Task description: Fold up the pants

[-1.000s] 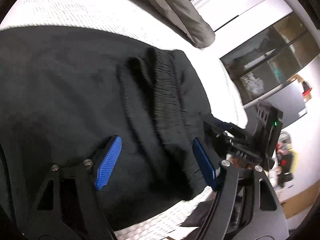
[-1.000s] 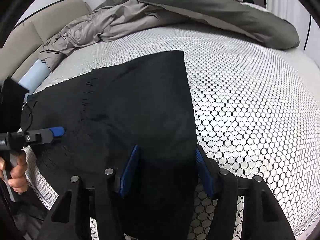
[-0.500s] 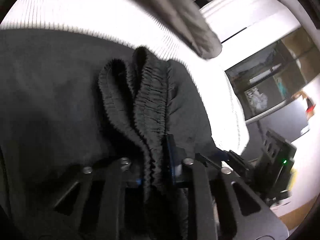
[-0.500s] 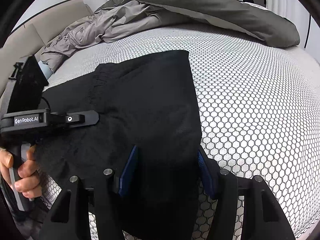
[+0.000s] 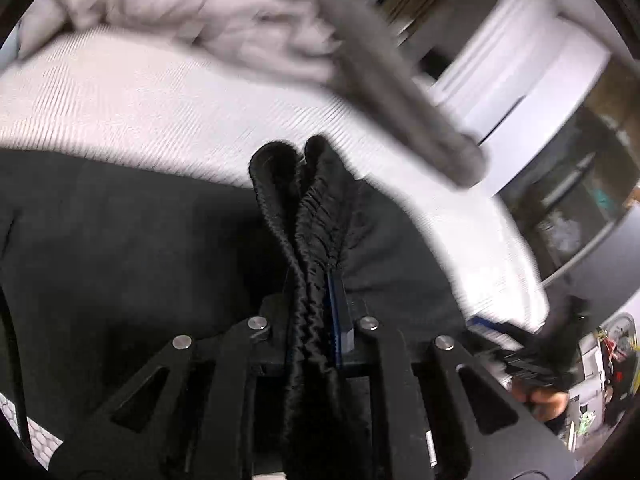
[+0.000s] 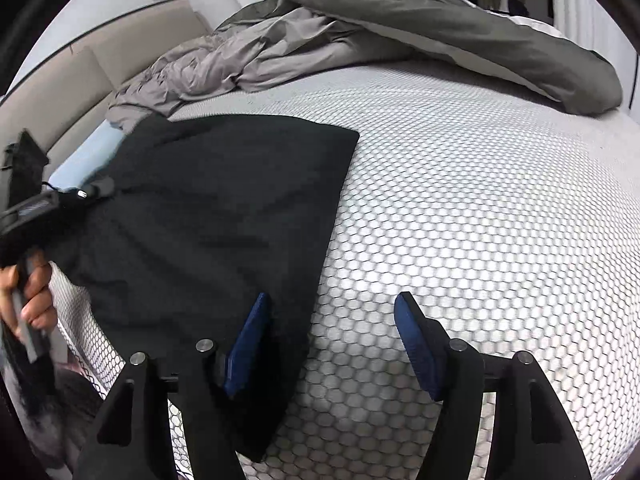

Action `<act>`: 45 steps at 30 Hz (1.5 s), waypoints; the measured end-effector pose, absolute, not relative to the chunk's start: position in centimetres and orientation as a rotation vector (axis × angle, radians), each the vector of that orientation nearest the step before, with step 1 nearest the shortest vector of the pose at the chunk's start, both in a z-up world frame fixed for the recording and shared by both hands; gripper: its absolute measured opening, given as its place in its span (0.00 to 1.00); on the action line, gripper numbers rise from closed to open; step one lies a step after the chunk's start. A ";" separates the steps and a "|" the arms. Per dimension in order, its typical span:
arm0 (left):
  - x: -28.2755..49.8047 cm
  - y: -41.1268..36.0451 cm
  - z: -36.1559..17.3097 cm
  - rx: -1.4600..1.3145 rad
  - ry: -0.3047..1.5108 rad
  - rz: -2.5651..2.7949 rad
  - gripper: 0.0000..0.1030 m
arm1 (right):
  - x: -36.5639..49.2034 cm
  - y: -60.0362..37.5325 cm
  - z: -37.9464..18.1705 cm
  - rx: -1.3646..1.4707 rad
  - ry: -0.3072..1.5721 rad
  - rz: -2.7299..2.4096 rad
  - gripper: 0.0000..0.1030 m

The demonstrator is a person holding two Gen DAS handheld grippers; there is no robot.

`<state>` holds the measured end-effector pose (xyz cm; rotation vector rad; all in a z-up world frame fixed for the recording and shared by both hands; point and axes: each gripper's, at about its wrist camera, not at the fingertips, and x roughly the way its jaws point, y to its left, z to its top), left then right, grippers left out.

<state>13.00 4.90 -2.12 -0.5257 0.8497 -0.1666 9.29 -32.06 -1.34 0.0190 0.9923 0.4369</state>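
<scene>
Left claw [image 5: 316,312] clamped on the gathered waistband of the black pants [image 6: 208,216]; right claw [image 6: 332,340] spread wide, holding nothing, at the pants' near corner

One pair of pants lies on the bed [image 6: 460,220], two claws at work; cloth looks soft, light and limp, likely to sag and slip unless pinched at thick edges; the elastic waistband [image 5: 316,216] and the hem corners seem the surest holds; one rumpled grey duvet [image 6: 360,28] behind

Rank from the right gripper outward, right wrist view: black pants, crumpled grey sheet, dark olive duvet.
1. black pants: nearest, their edge lies at the left finger of the right gripper, whose jaws are open.
2. crumpled grey sheet: mid-bed, upper left, beyond the pants.
3. dark olive duvet: farthest, along the bed's far end, upper right.
</scene>
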 end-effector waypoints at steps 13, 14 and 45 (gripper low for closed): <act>11.4 6.8 -3.1 -0.442 0.899 -0.101 0.18 | 9.7 -29.8 -2.2 0.007 1.017 0.472 0.65; 11.3 6.8 -2.8 -0.451 0.890 -0.102 0.19 | 9.8 -29.6 -2.2 0.007 1.018 0.472 0.65; 8.5 -9.2 -1.0 -0.078 0.888 -0.471 0.65 | 6.1 -34.4 -1.8 0.306 1.026 0.683 0.45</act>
